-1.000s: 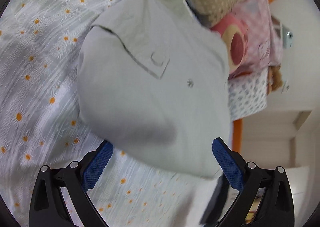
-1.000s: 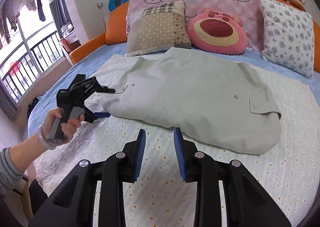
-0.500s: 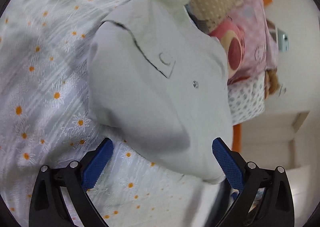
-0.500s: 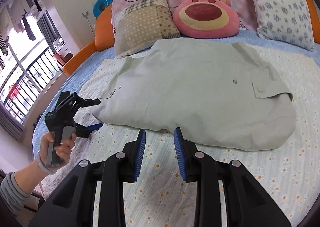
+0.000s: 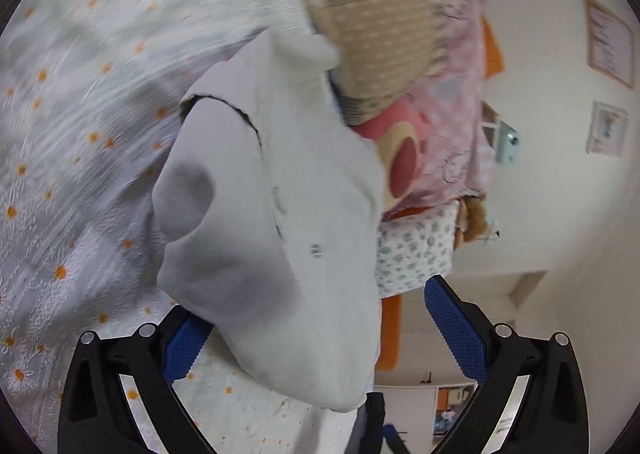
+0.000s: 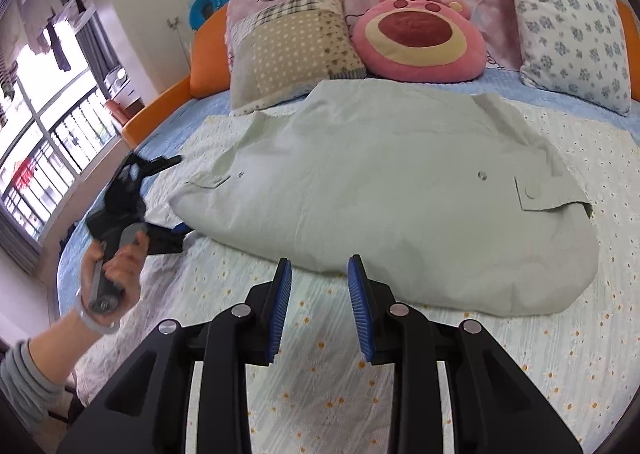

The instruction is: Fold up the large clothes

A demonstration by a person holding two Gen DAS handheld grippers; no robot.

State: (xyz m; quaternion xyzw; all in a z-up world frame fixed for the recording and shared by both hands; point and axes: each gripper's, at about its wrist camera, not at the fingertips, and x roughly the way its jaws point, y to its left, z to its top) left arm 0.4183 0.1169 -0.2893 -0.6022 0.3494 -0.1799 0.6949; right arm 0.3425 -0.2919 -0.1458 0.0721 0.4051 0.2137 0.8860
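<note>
A large pale grey-green garment (image 6: 380, 189) lies spread flat on the daisy-print bedspread (image 6: 520, 354), with a snap tab at its right end. My right gripper (image 6: 319, 262) hovers just short of the garment's near hem, jaws partly open with nothing between them. A hand holds my left gripper (image 6: 180, 195) at the garment's left end. In the left wrist view, that end of the garment (image 5: 272, 254) bulges up between the wide-open fingers of the left gripper (image 5: 312, 302). The cloth hides part of the left pad, and neither pad presses on it.
Along the headboard stand a patchwork cushion (image 6: 292, 45), a pink bear cushion (image 6: 420, 37) and a floral pillow (image 6: 572, 37), in front of a pink quilt. The bed's left edge drops off toward a window with railings (image 6: 48, 141).
The left wrist view has swung round, and the garment's end now sits closer, between the left fingers. The right gripper has sunk nearer to the hem. Both jaw gaps look unchanged.
</note>
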